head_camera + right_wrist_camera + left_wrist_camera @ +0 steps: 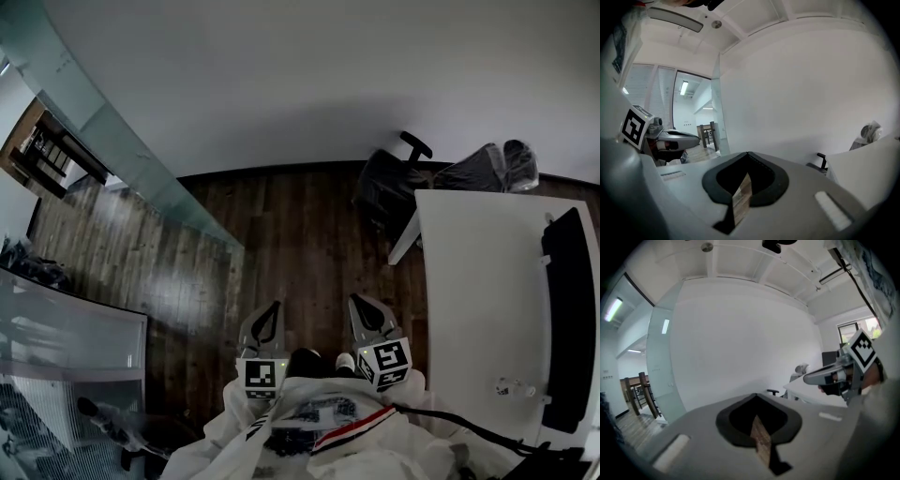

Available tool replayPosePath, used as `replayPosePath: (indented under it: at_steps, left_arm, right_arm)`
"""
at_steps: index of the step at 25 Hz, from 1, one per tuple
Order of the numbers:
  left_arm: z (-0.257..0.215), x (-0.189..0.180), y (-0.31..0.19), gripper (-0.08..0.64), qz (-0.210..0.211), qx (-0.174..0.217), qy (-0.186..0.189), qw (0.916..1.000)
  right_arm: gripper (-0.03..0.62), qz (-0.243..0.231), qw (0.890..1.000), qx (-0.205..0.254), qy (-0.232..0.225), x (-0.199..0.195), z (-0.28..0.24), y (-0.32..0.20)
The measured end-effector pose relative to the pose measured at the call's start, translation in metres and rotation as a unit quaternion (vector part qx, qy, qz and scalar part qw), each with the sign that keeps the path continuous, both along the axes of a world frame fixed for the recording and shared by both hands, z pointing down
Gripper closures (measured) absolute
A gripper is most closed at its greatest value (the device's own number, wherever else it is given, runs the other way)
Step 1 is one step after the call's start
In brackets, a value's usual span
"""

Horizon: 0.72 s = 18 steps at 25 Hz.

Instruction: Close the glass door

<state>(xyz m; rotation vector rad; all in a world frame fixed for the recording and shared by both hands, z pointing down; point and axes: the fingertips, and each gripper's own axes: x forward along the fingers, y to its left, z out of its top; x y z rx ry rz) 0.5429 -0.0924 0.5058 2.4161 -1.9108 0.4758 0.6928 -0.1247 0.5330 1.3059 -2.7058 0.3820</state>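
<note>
The glass door (141, 164) is a frosted, pale green pane at the left, angled out from the white wall (309, 84) over the dark wood floor (291, 244); the left gripper (264, 319) and right gripper (368, 314) are well apart from it, each with jaws closed together on nothing.

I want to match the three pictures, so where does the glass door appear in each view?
Head view: glass door runs diagonally across the upper left.
Left gripper view: glass door stands at the left side.
Right gripper view: glass door shows as a narrow pane left of centre.
Shared landmark: the white wall beside it.
</note>
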Motion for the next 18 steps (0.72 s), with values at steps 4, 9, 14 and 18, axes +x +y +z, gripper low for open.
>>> replayPosePath:
  at_steps: [4,9,14,18]
  left_arm:
    - [0.018,-0.014,-0.023,0.558,-0.003,-0.016,0.006,0.9998]
    - [0.043,-0.036,-0.071,0.558,-0.001,-0.031,0.019,0.9993]
    - [0.04,-0.072,-0.141,0.558,-0.008,-0.029,0.039,0.9988]
    - [0.019,-0.109,-0.189,0.558,-0.015,-0.003,0.035,0.9993]
  right_arm:
    - [0.586,-0.018,0.999,-0.034,-0.004,-0.019,0.019,-0.024]
    - [0.586,-0.034,0.998,-0.048,0.018,-0.045,0.038,-0.061]
    - [0.586,-0.034,0.997,-0.066,0.029,-0.077,0.041,-0.124]
    - [0.586,-0.045,0.998,-0.036,0.04,-0.114,0.022,-0.174]
